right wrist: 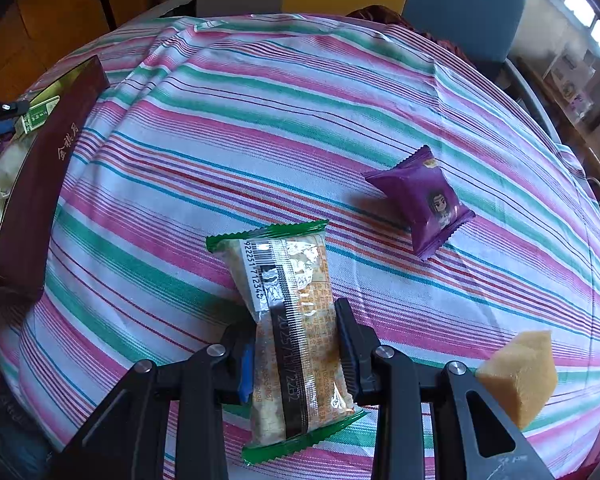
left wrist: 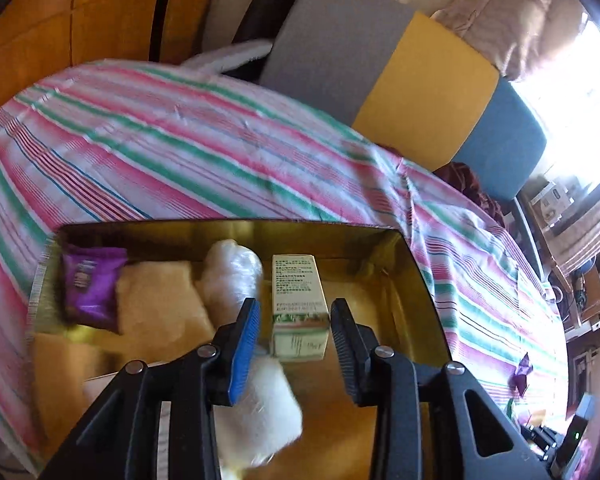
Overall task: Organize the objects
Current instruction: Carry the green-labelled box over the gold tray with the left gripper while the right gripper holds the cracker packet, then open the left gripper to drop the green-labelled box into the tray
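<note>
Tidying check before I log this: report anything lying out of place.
Two things lie loose on the striped tablecloth, outside the gold-lined box: a purple snack packet and a tan sponge block. Nothing looks spilled or damaged.

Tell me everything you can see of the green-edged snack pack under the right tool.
The snack pack is a long, crinkly clear-plastic pouch with green sealed ends, a silvery back seam, a barcode and printed date digits; pale yellow food shows through. It lies seam-up and lengthwise on the striped cloth, slightly tilted. The right tool is shut on its lower half, pads pressing both long sides. Nothing else touches it; the purple packet and sponge lie apart.
</note>
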A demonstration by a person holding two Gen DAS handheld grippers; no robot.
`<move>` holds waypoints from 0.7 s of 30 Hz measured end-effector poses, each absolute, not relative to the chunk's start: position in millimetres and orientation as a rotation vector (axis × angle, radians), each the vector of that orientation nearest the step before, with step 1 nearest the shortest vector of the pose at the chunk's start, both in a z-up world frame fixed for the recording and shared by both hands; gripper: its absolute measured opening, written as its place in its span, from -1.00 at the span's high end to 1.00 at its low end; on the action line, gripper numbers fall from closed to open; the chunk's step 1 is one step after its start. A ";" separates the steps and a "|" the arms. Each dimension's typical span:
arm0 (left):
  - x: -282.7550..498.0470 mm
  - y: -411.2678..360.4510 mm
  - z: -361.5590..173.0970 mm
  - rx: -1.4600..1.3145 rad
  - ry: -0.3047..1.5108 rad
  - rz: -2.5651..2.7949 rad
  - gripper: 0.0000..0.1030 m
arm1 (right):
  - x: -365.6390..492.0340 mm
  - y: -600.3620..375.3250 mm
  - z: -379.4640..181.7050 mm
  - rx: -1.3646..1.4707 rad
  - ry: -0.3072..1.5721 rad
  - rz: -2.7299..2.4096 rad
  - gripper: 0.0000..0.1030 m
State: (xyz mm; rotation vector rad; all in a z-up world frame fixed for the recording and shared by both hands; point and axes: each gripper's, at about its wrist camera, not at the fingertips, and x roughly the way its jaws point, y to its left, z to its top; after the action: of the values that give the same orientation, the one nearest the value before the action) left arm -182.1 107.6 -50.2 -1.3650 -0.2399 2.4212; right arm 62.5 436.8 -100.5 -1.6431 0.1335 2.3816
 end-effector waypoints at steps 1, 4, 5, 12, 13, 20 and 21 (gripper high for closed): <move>-177.0 104.2 -45.6 -1.346 -0.231 2.432 0.29 | 62.4 435.7 -100.3 -1.642 0.122 2.382 0.34; -157.5 93.0 -33.5 -1.286 -0.185 2.464 0.29 | 59.4 437.0 -101.2 -1.640 0.104 2.385 0.35; -147.2 89.2 -30.2 -1.264 -0.159 2.480 0.29 | 59.0 437.1 -101.2 -1.640 0.101 2.385 0.35; -85.9 63.0 -27.1 -1.200 -0.048 2.516 0.29 | 55.1 441.6 -103.0 -1.631 0.116 2.374 0.35; -80.3 60.2 -28.3 -1.202 -0.034 2.520 0.29 | 55.2 441.6 -103.2 -1.629 0.118 2.372 0.35; -48.1 50.0 -29.4 -1.170 0.043 2.567 0.29 | 53.9 441.1 -104.8 -1.617 0.103 2.367 0.35; -45.1 49.1 -28.5 -1.162 0.045 2.569 0.29 | 53.6 441.3 -105.2 -1.615 0.097 2.368 0.35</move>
State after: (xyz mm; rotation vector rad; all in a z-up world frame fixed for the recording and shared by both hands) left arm -45.1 49.1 -28.5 -1.1623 0.0450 2.5690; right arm 53.6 441.3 -105.2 -1.6153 0.0967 2.3680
